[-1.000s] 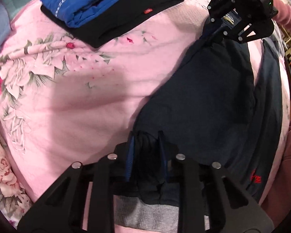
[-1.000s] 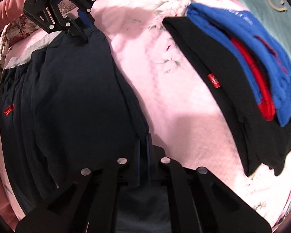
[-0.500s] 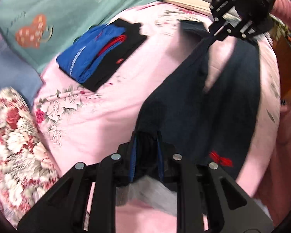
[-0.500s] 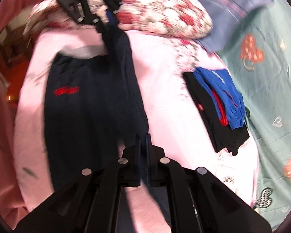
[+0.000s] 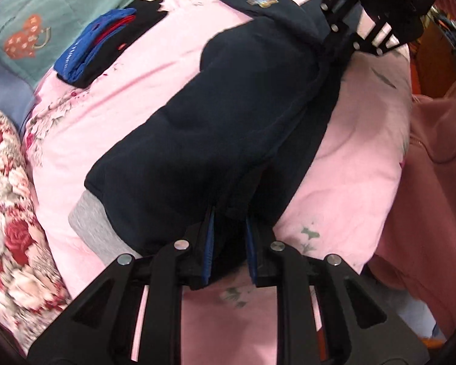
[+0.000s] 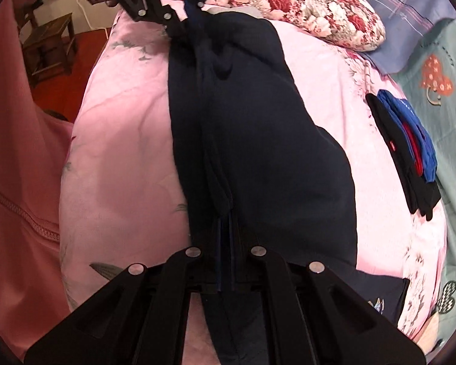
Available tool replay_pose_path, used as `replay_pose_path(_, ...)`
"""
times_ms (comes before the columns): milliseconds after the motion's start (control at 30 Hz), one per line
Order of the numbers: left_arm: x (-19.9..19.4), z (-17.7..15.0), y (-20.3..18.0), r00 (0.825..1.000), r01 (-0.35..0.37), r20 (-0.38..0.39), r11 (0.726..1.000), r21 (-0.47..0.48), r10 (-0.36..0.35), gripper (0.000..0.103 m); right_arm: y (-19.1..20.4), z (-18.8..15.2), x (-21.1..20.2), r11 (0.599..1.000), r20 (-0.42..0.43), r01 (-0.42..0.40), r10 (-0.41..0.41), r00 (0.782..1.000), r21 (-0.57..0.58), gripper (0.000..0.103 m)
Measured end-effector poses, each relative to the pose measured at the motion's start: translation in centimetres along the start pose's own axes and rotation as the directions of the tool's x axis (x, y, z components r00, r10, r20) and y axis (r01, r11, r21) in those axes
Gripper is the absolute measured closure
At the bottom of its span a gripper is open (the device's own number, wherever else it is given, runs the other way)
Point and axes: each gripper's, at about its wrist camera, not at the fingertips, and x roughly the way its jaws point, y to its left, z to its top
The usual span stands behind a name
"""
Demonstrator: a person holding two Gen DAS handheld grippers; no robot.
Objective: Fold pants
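Note:
Dark navy pants [image 5: 228,115] [image 6: 258,140] lie lengthwise on a pink bed sheet [image 5: 136,76], doubled over along their length, with a grey waistband [image 5: 91,225] showing at one end. My left gripper [image 5: 229,228] is shut on the waistband-end edge of the pants. My right gripper [image 6: 226,237] is shut on the fabric edge at the other end. Each gripper appears in the other's view: the right gripper [image 5: 346,35] at the top right, the left gripper [image 6: 185,15] at the top. A small printed patch [image 5: 260,1] shows near the far end.
A folded stack of blue, red and black clothes [image 5: 106,48] [image 6: 407,149] sits on the sheet. A floral pillow [image 6: 304,3] [image 5: 12,213] lies by the waistband end. A person's pink garment [image 6: 18,152] borders the bed. A wooden stool [image 6: 48,42] stands on the floor.
Both grippers have carried the held edge of the pants across toward the near side of the bed, laying one half over the other. The red logo that showed before is now covered.

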Motion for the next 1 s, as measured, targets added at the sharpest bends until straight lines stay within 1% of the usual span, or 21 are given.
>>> replay_pose_path(67, -0.6, -0.3, 0.2, 1.000, -0.005, 0.019, 1.000, -0.026, 0.006, 0.084, 0.2, 0.3, -1.0, 1.000, -0.002, 0.005, -0.005, 1.000, -0.016, 0.091)
replay_pose_path(100, -1.2, -0.2, 0.0, 1.000, -0.007, 0.030, 0.999, -0.031, 0.008, 0.081, 0.0, 0.4, -1.6, 1.000, 0.014, -0.004, 0.004, 1.000, -0.016, 0.085)
replay_pose_path(167, -3.2, -0.5, 0.1, 0.997, -0.002, 0.080, 0.999, -0.049, 0.006, 0.078, -0.7, 1.3, -3.6, 0.996, 0.117, -0.075, 0.070, 0.991, 0.045, 0.074)
replay_pose_path(200, -5.0, -0.8, 0.6, 0.991, 0.004, 0.130, 0.997, -0.076, 0.005, 0.077, -0.8, 1.7, -4.1, 0.992, 0.159, -0.104, 0.091, 0.983, 0.076, 0.066)
replay_pose_path(233, -6.2, -1.2, 0.9, 0.986, 0.000, 0.164, 0.995, -0.097, 0.016, 0.074, -1.1, 2.3, -4.6, 0.985, 0.209, -0.133, 0.109, 0.972, 0.105, 0.065)
replay_pose_path(267, -7.1, -1.4, 1.3, 0.981, -0.010, 0.190, 0.993, -0.121, 0.033, 0.065, -1.3, 3.3, -4.8, 0.980, 0.265, -0.156, 0.118, 0.957, 0.125, 0.065)
replay_pose_path(300, -8.0, -1.7, 2.3, 0.973, -0.031, 0.220, 0.985, -0.171, 0.069, 0.055, -1.3, 4.3, -4.6, 0.977, 0.299, -0.170, 0.126, 0.946, 0.126, 0.064)
replay_pose_path(367, -8.5, -2.1, 3.9, 0.965, -0.049, 0.238, 0.967, -0.249, 0.110, 0.053, -0.8, 6.3, -3.8, 0.979, 0.344, -0.174, 0.128, 0.930, 0.105, 0.064)
replay_pose_path(400, -8.0, -2.3, 5.5, 0.967, -0.057, 0.220, 0.947, -0.316, 0.132, 0.053, -0.4, 7.4, -3.1, 0.983, 0.358, -0.165, 0.126, 0.925, 0.079, 0.065)
replay_pose_path(467, -6.0, -2.8, 7.9, 0.980, -0.064, 0.146, 0.906, -0.419, 0.137, 0.056, 0.5, 9.0, -1.9, 0.986, 0.367, -0.158, 0.129, 0.921, 0.048, 0.064)
replay_pose_path(533, -4.3, -3.7, 9.2, 0.990, -0.057, 0.089, 0.877, -0.477, 0.112, 0.059, 0.8, 10.7, 0.1, 0.986, 0.338, -0.159, 0.136, 0.931, 0.044, 0.065)
replay_pose_path(567, -3.1, -4.2, 10.0, 0.995, -0.028, 0.065, 0.857, -0.514, 0.072, 0.059, 0.9, 11.0, 0.8, 0.986, 0.321, -0.162, 0.139, 0.937, 0.044, 0.065)
replay_pose_path(667, -1.4, -5.1, 11.5, 0.998, 0.044, 0.057, 0.809, -0.585, -0.013, 0.055, 0.5, 11.9, 3.2, 0.983, 0.259, -0.177, 0.159, 0.953, 0.048, 0.066)
replay_pose_path(700, -0.9, -5.3, 11.9, 0.997, 0.076, 0.070, 0.790, -0.608, -0.041, 0.055, 0.2, 11.9, 3.7, 0.981, 0.249, -0.186, 0.165, 0.954, 0.060, 0.083)
replay_pose_path(733, -0.6, -5.3, 12.3, 0.994, 0.105, 0.091, 0.775, -0.623, -0.061, 0.055, -0.3, 12.1, 4.0, 0.967, 0.236, -0.240, 0.215, 0.948, 0.082, 0.094)
replay_pose_path(767, -0.7, -5.4, 12.4, 0.991, 0.130, 0.112, 0.764, -0.633, -0.076, 0.059, -0.8, 12.1, 3.9, 0.957, 0.239, -0.271, 0.240, 0.941, 0.106, 0.094)
replay_pose_path(833, -1.1, -5.8, 12.7, 0.978, 0.202, 0.167, 0.735, -0.648, -0.122, 0.074, -1.3, 12.1, 3.1, 0.956, 0.254, -0.272, 0.236, 0.938, 0.115, 0.095)
replay_pose_path(900, -2.3, -6.0, 12.2, 0.967, 0.246, 0.215, 0.720, -0.649, -0.138, 0.092, -1.5, 12.1, 1.5, 0.954, 0.287, -0.273, 0.230, 0.930, 0.122, 0.095)
replay_pose_path(933, -2.9, -6.1, 12.0, 0.962, 0.263, 0.236, 0.718, -0.644, -0.140, 0.096, -1.4, 11.9, 0.7, 0.952, 0.302, -0.279, 0.232, 0.925, 0.124, 0.095)
replay_pose_path(967, -3.7, -6.2, 11.9, 0.957, 0.274, 0.259, 0.717, -0.640, -0.135, 0.097, -1.0, 11.9, -0.3, 0.951, 0.319, -0.285, 0.236, 0.918, 0.116, 0.095)
replay_pose_path(1000, -4.4, -6.3, 11.6, 0.955, 0.273, 0.272, 0.722, -0.635, -0.121, 0.097, -0.5, 11.9, -0.8, 0.956, 0.323, -0.275, 0.229, 0.918, 0.103, 0.095)
